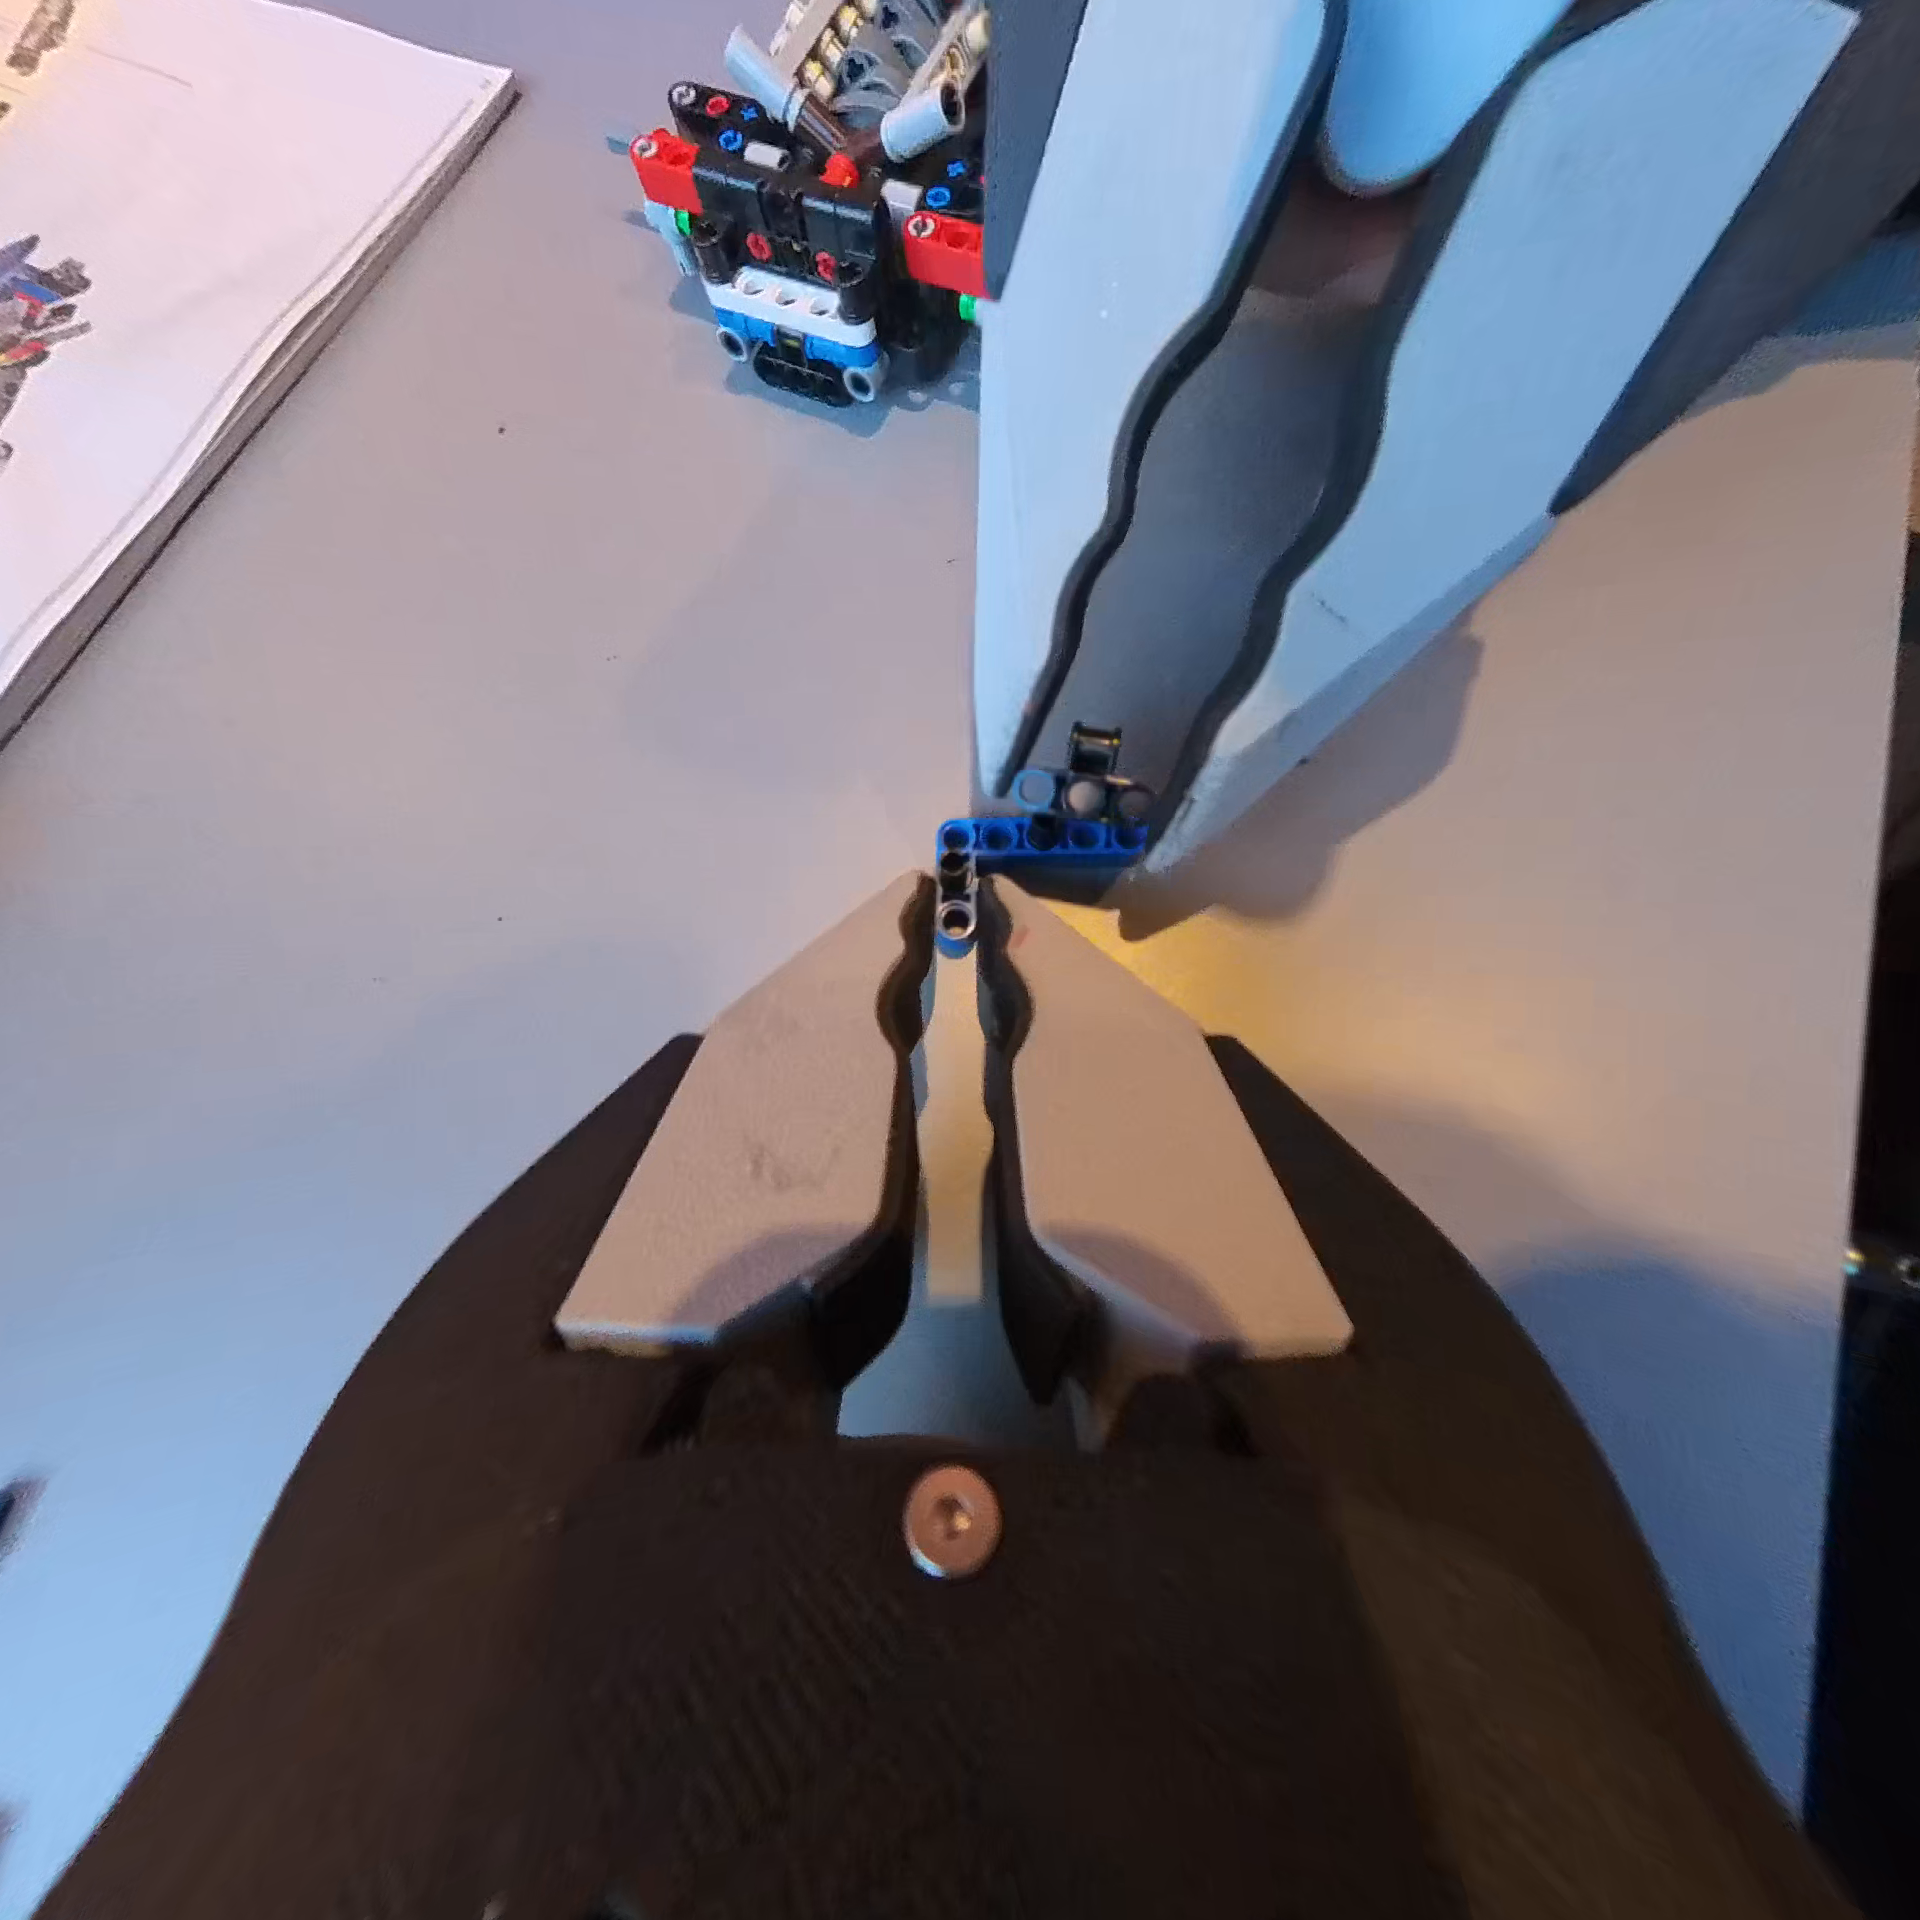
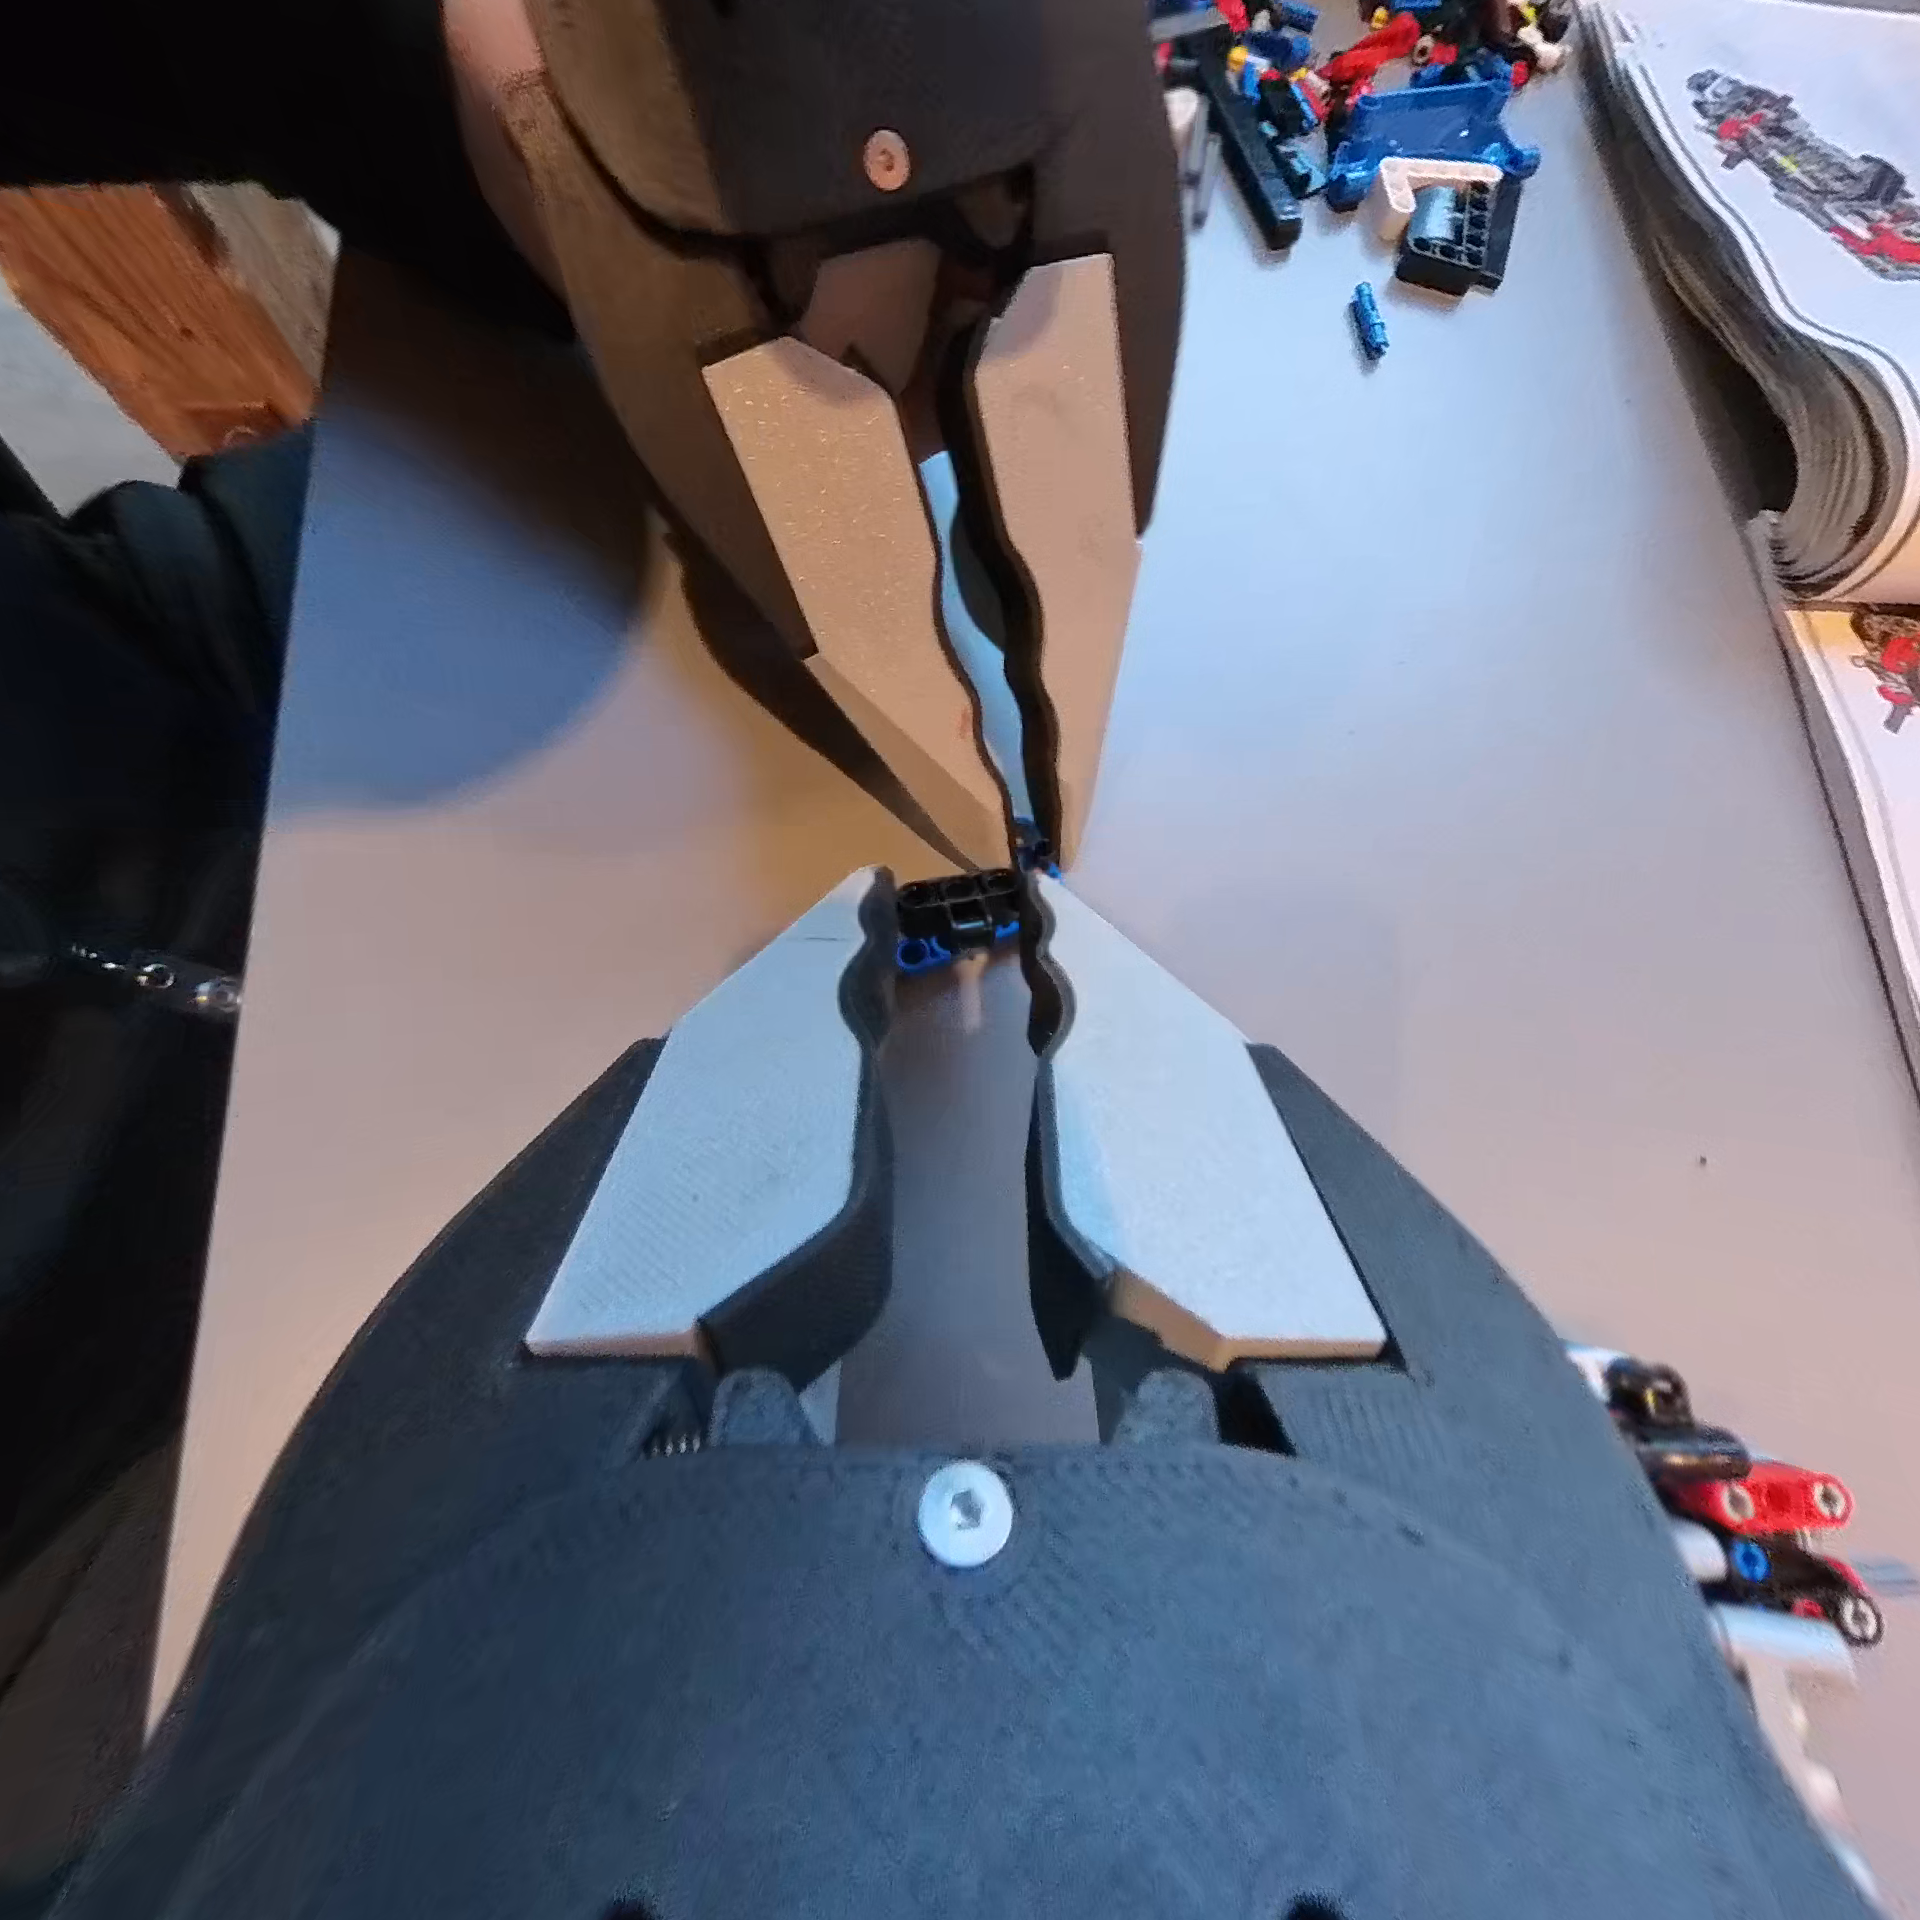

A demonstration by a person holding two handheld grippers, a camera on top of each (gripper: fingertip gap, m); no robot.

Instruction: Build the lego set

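A blue L-shaped beam (image 1: 1101, 836) is held just above the grey table between both grippers. My left gripper (image 1: 956, 894) is shut on its short leg, which carries a black pin. My right gripper (image 1: 1081, 821) comes in from the upper right. In the right wrist view my right gripper (image 2: 961, 894) is shut on a black connector (image 2: 961, 902) that sits against the blue beam (image 2: 920, 951). The connector also shows in the left wrist view (image 1: 1086, 790). The left gripper (image 2: 1023, 847) meets it tip to tip from above.
A partly built model (image 1: 810, 239) stands beyond the grippers, also at lower right in the right wrist view (image 2: 1745, 1507). An instruction booklet (image 1: 208, 260) lies at far left. A pile of loose pieces (image 2: 1382, 125) lies beside the booklet (image 2: 1818, 260). The table edge (image 1: 1860, 1039) runs along the right. Only a small space, under 4 cm, lies between the two pairs of fingers.
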